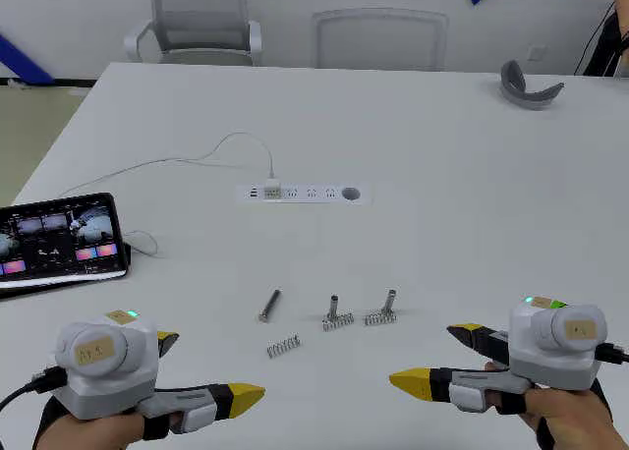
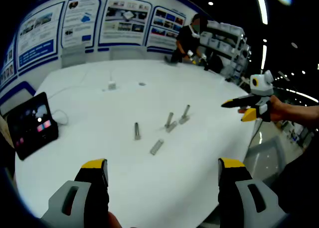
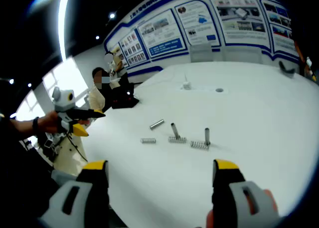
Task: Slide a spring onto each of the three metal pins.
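Your left gripper (image 1: 206,368) sits bottom left of the head view, jaws spread, nothing between them. Your right gripper (image 1: 437,355), bottom right, is spread too, and empty. Centre frame: loose spring (image 1: 283,347) flat on the white table (image 1: 472,175). Just above it, fallen pin (image 1: 269,306) lying down. To its right, middle pin (image 1: 333,306) and right-hand pin (image 1: 389,300) stand upright, second spring (image 1: 337,321) and third spring (image 1: 379,317) lying at their feet

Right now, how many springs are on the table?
3. The loose spring lies alone, near the lying pin; the second spring lies at the foot of the middle pin; the third spring at the foot of the rightmost pin. None seems hidden.
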Tool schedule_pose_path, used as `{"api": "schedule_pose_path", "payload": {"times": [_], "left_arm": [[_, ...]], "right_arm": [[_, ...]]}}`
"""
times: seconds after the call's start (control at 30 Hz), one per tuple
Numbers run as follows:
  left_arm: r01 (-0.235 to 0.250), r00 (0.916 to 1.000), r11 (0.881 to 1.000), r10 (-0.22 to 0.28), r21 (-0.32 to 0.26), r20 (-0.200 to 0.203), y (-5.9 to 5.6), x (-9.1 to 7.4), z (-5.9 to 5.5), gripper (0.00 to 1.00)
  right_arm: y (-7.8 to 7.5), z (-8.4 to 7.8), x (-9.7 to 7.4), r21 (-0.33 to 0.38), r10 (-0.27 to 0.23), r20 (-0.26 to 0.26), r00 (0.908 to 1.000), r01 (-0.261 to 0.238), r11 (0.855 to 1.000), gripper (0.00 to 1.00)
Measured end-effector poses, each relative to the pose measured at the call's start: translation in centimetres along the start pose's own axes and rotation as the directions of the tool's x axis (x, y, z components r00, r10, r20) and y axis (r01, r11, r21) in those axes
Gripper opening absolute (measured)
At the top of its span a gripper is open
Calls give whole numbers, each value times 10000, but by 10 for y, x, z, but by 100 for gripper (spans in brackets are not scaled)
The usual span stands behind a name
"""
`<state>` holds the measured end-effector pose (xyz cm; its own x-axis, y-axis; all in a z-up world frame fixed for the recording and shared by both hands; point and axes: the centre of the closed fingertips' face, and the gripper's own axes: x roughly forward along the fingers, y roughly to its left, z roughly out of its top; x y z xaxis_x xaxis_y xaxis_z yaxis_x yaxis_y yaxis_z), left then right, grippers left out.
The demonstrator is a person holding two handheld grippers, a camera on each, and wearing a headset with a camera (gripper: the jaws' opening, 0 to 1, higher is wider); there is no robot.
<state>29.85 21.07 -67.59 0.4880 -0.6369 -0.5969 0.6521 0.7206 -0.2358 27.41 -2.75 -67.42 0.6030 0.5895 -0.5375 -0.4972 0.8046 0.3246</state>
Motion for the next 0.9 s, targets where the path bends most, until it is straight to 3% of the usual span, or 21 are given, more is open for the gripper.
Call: {"api": "schedule_pose_path", "payload": {"times": [0.5,0.9], "left_arm": [[-67,10000,9999,68,-146,33,4,-3,-1,93],[-113,9999,9995,113,-281,-19,8,-4,-4,93]], "right_arm": [[0,-2,0,0,57,-11,10000,-57,10000,88],[2,-6,1,-201,32,16,10000,-31,9998,94]]}}
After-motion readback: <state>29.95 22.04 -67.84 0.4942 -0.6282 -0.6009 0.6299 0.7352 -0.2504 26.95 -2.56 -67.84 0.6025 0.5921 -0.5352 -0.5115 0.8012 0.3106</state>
